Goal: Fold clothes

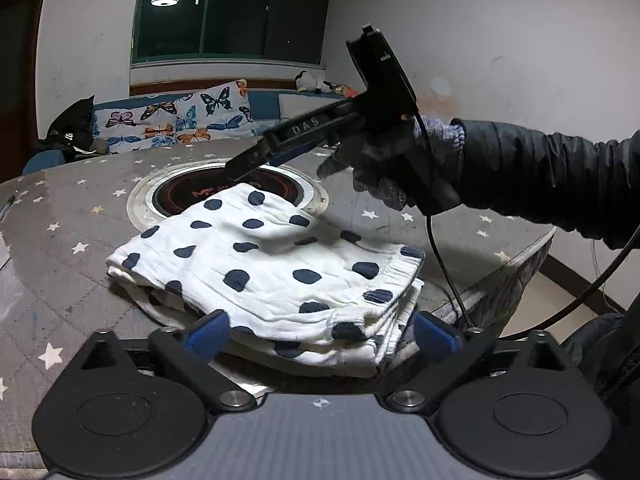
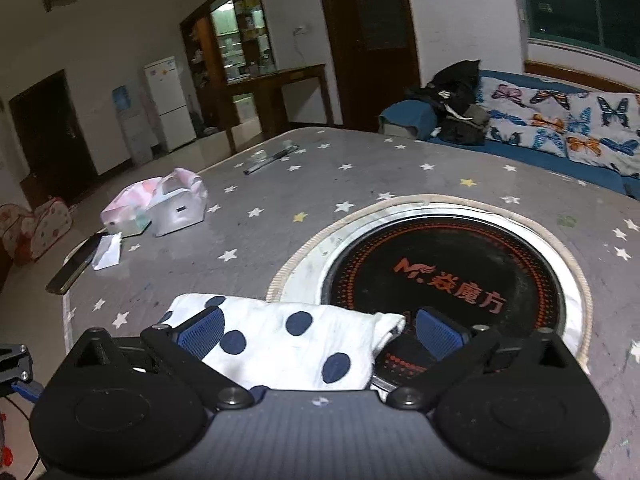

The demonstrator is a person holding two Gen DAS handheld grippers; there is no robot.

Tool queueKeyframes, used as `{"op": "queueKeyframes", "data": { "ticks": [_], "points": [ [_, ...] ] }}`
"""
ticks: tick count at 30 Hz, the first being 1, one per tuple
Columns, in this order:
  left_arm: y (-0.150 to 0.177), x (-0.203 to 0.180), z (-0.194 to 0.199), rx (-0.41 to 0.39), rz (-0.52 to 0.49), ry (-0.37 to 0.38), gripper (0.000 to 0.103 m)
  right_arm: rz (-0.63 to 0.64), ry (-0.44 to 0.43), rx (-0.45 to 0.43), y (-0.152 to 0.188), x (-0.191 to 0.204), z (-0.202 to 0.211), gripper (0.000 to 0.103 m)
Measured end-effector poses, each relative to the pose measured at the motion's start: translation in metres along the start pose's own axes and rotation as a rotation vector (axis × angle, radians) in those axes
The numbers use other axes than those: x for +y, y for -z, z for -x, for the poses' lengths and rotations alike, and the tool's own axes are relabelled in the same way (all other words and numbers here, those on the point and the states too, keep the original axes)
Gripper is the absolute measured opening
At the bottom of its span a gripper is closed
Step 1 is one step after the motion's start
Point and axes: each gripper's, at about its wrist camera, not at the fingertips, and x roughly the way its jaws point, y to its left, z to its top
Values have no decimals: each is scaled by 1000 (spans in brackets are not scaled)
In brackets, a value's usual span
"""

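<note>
Cloth (image 1: 276, 264) — white with dark dots — lies folded in a stack on the starred table (image 1: 60, 248), its far corner over the rim of the round cooktop (image 2: 452, 268); left gripper (image 1: 320, 334) sits at the stack's near edge, jaws spread wide, the folded edge between the blue pads (image 1: 208, 332) but not pinched; right gripper (image 2: 320, 330) stands equally wide at the far corner, gripping nothing; a gloved hand (image 1: 384, 160) carries it. Farther left on the table lie a pink pouch (image 2: 160, 204) and a phone (image 2: 72, 266).
</note>
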Motion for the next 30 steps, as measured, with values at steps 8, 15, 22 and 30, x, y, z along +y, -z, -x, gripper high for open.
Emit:
{"op": "queueKeyframes", "data": {
  "ticks": [8, 15, 22, 30],
  "points": [
    [10, -16, -19, 14, -70, -122, 103, -19, 27, -17, 4, 0, 9, 103],
    [19, -26, -28, 28, -132, -145, 103, 4, 28, -39, 3, 5, 10, 103],
    [22, -23, -38, 50, -110, -201, 103, 34, 36, -58, 1, 9, 3, 103],
    [27, -1, -30, 51, -26, -321, 103, 80, 49, -36, 1, 12, -9, 103]
  ]
}}
